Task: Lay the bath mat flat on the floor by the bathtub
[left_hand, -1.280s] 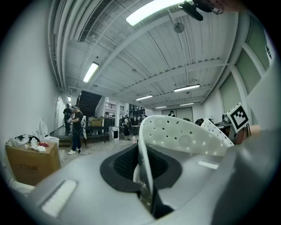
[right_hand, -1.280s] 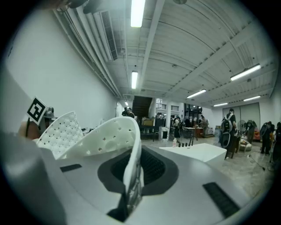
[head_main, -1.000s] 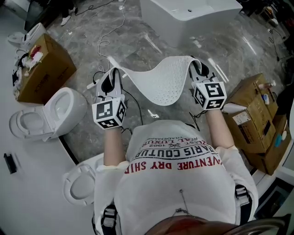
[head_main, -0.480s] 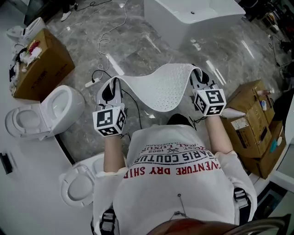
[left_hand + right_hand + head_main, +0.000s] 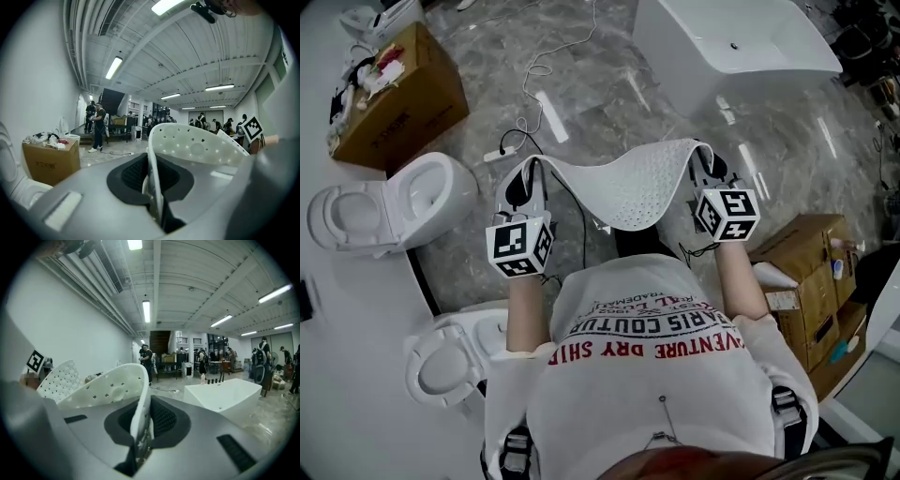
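Observation:
A white perforated bath mat (image 5: 628,183) hangs in the air between my two grippers, sagging in the middle above the marble floor. My left gripper (image 5: 528,173) is shut on the mat's left edge (image 5: 154,173), the sheet pinched between the jaws. My right gripper (image 5: 703,157) is shut on the mat's right edge (image 5: 140,413). The white bathtub (image 5: 741,42) stands ahead at the upper right, also seen in the right gripper view as the bathtub (image 5: 225,397). The mat is well short of the tub and clear of the floor.
A white toilet (image 5: 384,206) stands at the left and another toilet (image 5: 450,361) near my left side. Cardboard boxes sit at the upper left (image 5: 394,94) and right (image 5: 797,272). A cable with a power strip (image 5: 520,145) lies on the floor ahead. People stand far off.
Both grippers, still holding the mat, have moved forward with the person toward the bathtub; the toilet and boxes have slid back in view. The mat's sag is the same.

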